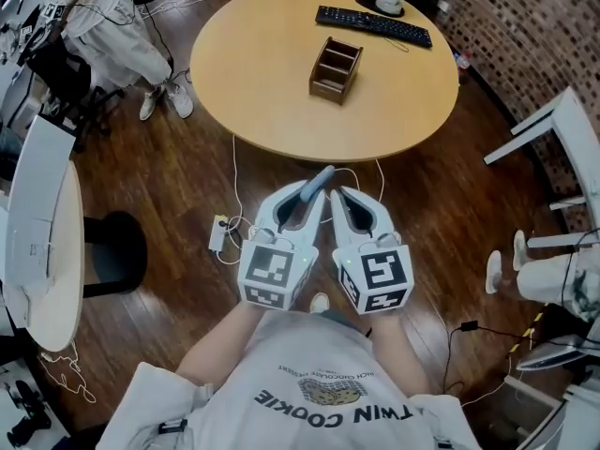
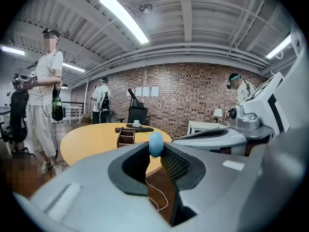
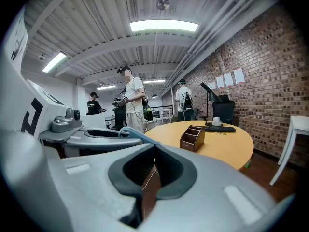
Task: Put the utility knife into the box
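Jaws on the left gripper (image 1: 307,197) are clamping the utility knife (image 1: 318,180), and the knife's rounded blue-grey end is poking out past the jaw tips. Over on the right gripper (image 1: 349,204) the jaws are sitting together with nothing between them, just beside the left pair.

The box (image 1: 336,68), a wooden one with dividers, is waiting well ahead of both sets of jaws on the round table (image 1: 244,92), near a keyboard (image 1: 373,24).

Risks now. Much of the handle is hanging forward of the pads, so I'm judging that the knife could pivot or slide out if it is jolted on the way to the box. Those compartments are looking narrow, too. A leading end that comes in off-line could catch a divider or the rim and shove or tip the box rather than drop in. With the right gripper riding this close, a nudge against the protruding handle is also possible.

As for heading, the knife is pointing straight out along the left jaws, away from the person and toward the table. Its long axis is lying in line with them, slightly toward the right gripper's side. No blade is showing, so I cannot tell which end is leading.
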`<state>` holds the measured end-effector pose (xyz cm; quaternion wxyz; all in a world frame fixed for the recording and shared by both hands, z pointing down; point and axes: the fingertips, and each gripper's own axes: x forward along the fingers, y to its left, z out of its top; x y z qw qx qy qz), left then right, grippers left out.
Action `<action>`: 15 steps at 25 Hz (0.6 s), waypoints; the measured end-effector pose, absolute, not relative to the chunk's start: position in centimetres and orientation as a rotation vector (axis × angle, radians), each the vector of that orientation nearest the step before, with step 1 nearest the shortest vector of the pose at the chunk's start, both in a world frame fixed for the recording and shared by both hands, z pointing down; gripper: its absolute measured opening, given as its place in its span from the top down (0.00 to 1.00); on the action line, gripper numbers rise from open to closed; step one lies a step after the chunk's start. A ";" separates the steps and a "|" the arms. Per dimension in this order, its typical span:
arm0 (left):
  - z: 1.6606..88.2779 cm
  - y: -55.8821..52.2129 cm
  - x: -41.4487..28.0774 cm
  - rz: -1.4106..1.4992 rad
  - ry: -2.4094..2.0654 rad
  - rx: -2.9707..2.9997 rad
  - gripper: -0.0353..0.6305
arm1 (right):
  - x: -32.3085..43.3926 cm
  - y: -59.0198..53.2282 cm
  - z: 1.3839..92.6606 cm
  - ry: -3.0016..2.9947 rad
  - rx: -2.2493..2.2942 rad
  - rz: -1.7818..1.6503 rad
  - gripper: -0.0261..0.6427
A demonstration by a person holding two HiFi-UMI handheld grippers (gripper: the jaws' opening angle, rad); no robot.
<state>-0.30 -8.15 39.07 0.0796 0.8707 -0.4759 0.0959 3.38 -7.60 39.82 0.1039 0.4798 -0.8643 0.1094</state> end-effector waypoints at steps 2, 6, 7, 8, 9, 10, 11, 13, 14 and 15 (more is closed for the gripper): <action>39.2 -10.1 -0.8 0.287 -1.402 2.618 0.83 | 2.8 -9.5 40.0 -2.532 1.429 0.331 0.96; 39.5 -13.4 -2.1 0.284 -1.353 2.629 0.83 | 1.4 -12.7 40.3 -2.492 1.455 0.344 0.96; 39.6 -14.1 -2.4 0.283 -1.339 2.629 0.83 | 1.1 -13.4 40.4 -2.482 1.464 0.347 0.96; 39.7 -14.8 -2.7 0.282 -1.326 2.628 0.83 | 0.8 -14.1 40.4 -2.472 1.473 0.352 0.96; 39.7 -15.4 -3.1 0.280 -1.314 2.628 0.83 | 0.5 -14.7 40.4 -2.461 1.481 0.355 0.96; 39.7 -16.1 -3.5 0.279 -1.304 2.630 0.83 | 0.2 -15.3 40.4 -2.452 1.488 0.357 0.96; 39.8 -16.8 -3.8 0.278 -1.295 2.634 0.83 | -0.2 -15.9 40.4 -2.443 1.494 0.356 0.96; 39.8 -18.0 -4.4 0.278 -1.271 2.645 0.83 | -0.9 -17.1 40.4 -2.426 1.508 0.350 0.96; 39.9 -18.5 -4.7 0.278 -1.257 2.651 0.83 | -1.2 -17.6 40.3 -2.418 1.517 0.347 0.96; 39.9 -19.0 -5.0 0.277 -1.243 2.657 0.83 | -1.5 -18.2 40.2 -2.411 1.527 0.344 0.96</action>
